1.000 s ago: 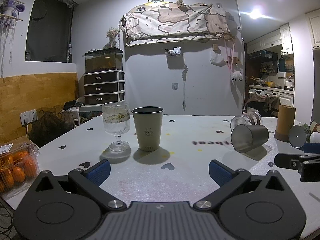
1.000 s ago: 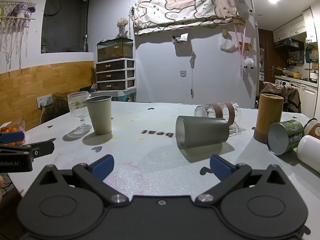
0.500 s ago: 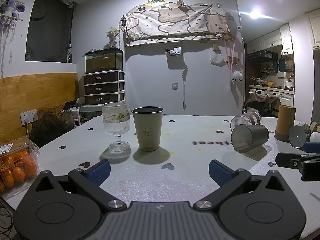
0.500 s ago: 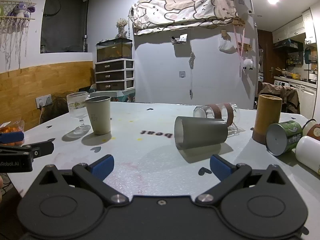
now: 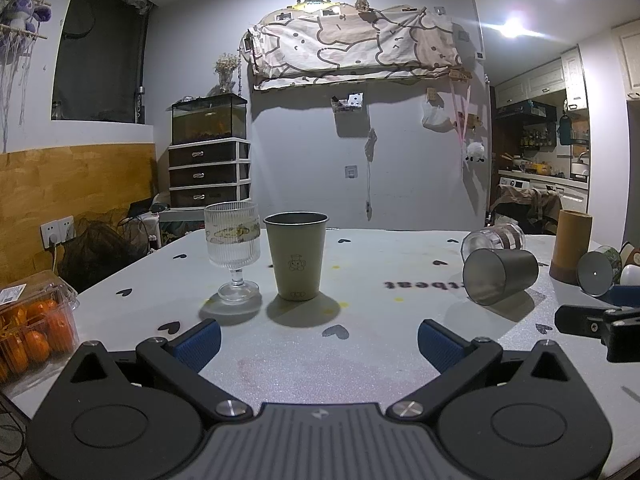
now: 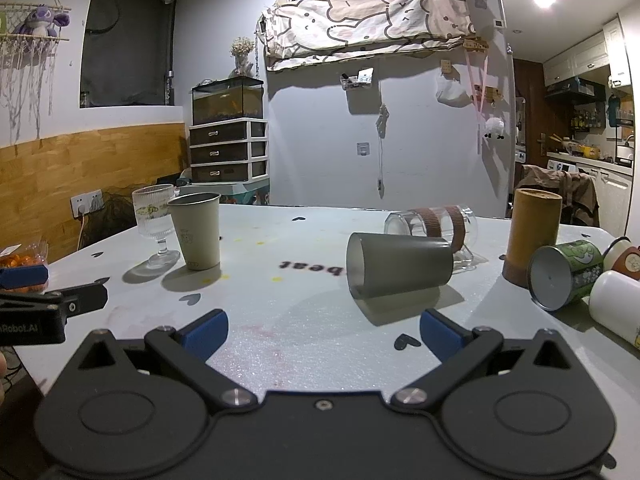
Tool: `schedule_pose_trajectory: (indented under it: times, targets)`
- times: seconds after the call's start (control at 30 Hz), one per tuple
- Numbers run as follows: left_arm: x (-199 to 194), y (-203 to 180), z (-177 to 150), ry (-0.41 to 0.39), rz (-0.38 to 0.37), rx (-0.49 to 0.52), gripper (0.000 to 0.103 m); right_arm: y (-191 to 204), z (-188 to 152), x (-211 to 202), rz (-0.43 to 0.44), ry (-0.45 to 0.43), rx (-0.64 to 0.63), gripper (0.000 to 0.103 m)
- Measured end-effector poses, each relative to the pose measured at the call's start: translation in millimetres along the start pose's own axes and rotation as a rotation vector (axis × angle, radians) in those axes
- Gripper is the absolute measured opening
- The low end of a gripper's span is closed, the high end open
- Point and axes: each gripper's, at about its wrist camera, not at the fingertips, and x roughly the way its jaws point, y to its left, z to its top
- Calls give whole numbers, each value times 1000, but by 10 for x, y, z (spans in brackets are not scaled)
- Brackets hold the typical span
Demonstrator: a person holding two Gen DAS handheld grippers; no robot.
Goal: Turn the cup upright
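Observation:
A grey metal cup [image 6: 400, 266] lies on its side on the white table [image 6: 280, 320], mouth toward the left; it also shows in the left wrist view [image 5: 498, 276]. My right gripper [image 6: 322, 330] is open and empty, just short of this cup. My left gripper [image 5: 318, 338] is open and empty, facing an upright beige cup [image 5: 296, 254] and a ribbed stemmed glass [image 5: 233, 254]. A clear glass with brown bands [image 6: 436, 226] lies on its side behind the grey cup.
A tall brown cylinder [image 6: 530, 236] stands at the right, with a green tin [image 6: 564, 276] and a white bottle [image 6: 618, 306] lying beside it. A box of oranges [image 5: 30, 328] sits at the table's left edge. The other gripper's tip [image 5: 592, 322] shows at right.
The right gripper has edged slightly closer to the lying grey cup. The left gripper has barely moved.

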Motion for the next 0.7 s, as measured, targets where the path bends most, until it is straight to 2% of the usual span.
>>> schedule_pose_trajectory:
  times: [0.7]
  targets:
    - [4,2,-1,2,-1,-3,103,-14,13,-38,-2,-8,-10,103]
